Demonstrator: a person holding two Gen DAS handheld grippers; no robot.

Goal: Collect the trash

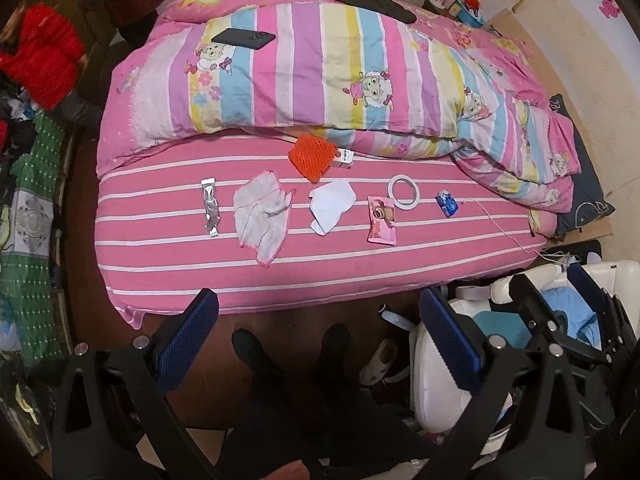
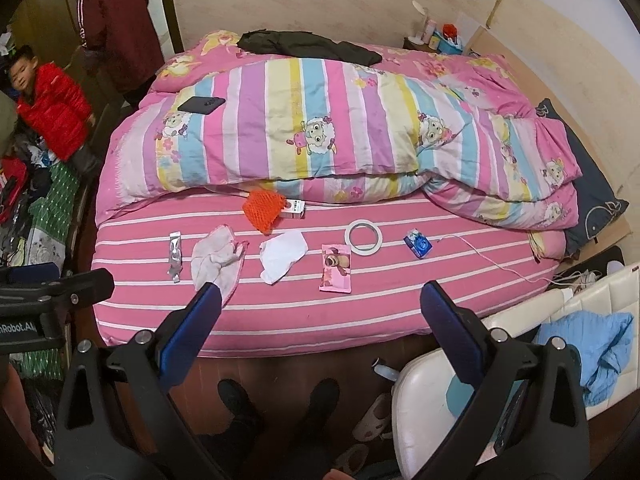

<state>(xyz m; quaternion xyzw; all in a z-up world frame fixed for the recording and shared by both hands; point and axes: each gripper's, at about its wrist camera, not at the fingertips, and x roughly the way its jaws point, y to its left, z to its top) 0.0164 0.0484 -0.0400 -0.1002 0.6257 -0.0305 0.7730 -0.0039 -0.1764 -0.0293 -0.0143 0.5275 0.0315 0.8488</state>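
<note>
Trash lies in a row on the pink striped bed (image 1: 320, 280): a silver wrapper (image 1: 210, 207) (image 2: 175, 256), a crumpled white cloth (image 1: 262, 212) (image 2: 216, 261), white paper (image 1: 331, 205) (image 2: 282, 255), a pink snack packet (image 1: 382, 220) (image 2: 336, 267), a tape ring (image 1: 403, 191) (image 2: 363, 237), a blue packet (image 1: 447, 202) (image 2: 418, 243), an orange mesh piece (image 1: 311, 155) (image 2: 264, 205) and a small box (image 1: 345, 158) (image 2: 295, 209). My left gripper (image 1: 320, 316) and right gripper (image 2: 320, 308) are open and empty, above the bed's near edge.
A folded cartoon quilt (image 2: 320, 128) with a black phone (image 2: 201, 104) covers the far half of the bed. A white chair (image 2: 436, 396) with blue cloth stands right. A child in red (image 2: 52, 108) and an adult (image 2: 116, 28) stand left. Slippers lie on the floor.
</note>
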